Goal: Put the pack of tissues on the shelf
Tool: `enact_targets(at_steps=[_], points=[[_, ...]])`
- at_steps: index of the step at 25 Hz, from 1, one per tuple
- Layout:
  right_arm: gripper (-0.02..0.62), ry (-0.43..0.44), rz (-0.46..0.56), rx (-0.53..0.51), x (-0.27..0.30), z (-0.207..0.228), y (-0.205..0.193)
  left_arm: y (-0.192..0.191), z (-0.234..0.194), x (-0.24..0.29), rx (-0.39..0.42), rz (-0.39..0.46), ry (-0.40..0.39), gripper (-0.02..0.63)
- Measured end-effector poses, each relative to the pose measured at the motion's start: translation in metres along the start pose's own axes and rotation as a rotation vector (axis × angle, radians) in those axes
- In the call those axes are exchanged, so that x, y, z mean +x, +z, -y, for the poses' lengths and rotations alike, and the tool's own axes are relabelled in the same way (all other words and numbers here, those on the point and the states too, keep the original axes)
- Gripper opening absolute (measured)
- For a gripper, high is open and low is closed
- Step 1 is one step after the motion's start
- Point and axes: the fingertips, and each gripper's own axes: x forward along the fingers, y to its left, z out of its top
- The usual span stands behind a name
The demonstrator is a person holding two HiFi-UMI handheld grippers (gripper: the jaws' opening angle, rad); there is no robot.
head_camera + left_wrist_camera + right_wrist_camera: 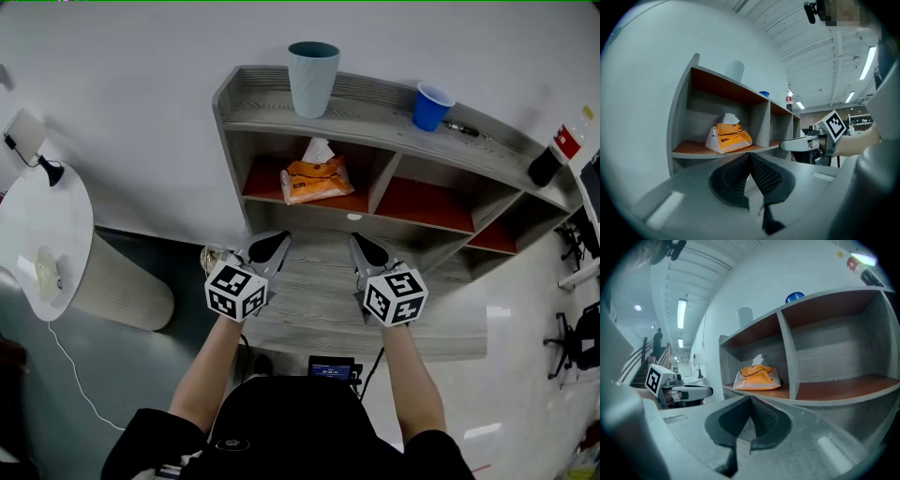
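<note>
The orange pack of tissues (316, 179) lies in the left compartment of the grey shelf unit (375, 117), on its red-brown board, with a white tissue sticking up from it. It also shows in the left gripper view as the orange pack (728, 137) and in the right gripper view as the same pack (757, 378). My left gripper (281, 238) and right gripper (355, 240) hover side by side over the grey lower board, a short way in front of the compartments. Both are shut with nothing between the jaws.
A pale teal cup (312, 77), a blue cup (431, 105) and a dark bottle (553, 155) stand on the shelf top. The middle compartment (427, 204) holds nothing. A round white table (42, 234) with a lamp stands at the left.
</note>
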Motion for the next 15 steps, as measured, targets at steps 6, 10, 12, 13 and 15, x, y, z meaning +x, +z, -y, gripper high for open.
enact_targets(at_steps=[6, 10, 12, 13, 15], points=[[-0.002, 0.048, -0.025, 0.001, -0.012, 0.009, -0.013, -0.014, 0.014, -0.005, -0.042, -0.007, 0.050, 0.003], [-0.002, 0.086, -0.041, 0.009, -0.016, 0.011, -0.024, -0.029, 0.026, -0.013, -0.089, -0.019, 0.081, 0.003], [-0.002, 0.100, -0.048, 0.025, -0.017, 0.010, -0.031, -0.038, 0.031, -0.021, -0.114, -0.029, 0.096, 0.003], [-0.002, 0.104, -0.050, 0.034, -0.017, 0.009, -0.035, -0.042, 0.031, -0.025, -0.122, -0.035, 0.105, 0.003], [-0.002, 0.110, -0.053, 0.049, -0.019, 0.005, -0.041, -0.049, 0.031, -0.034, -0.132, -0.049, 0.122, 0.003]])
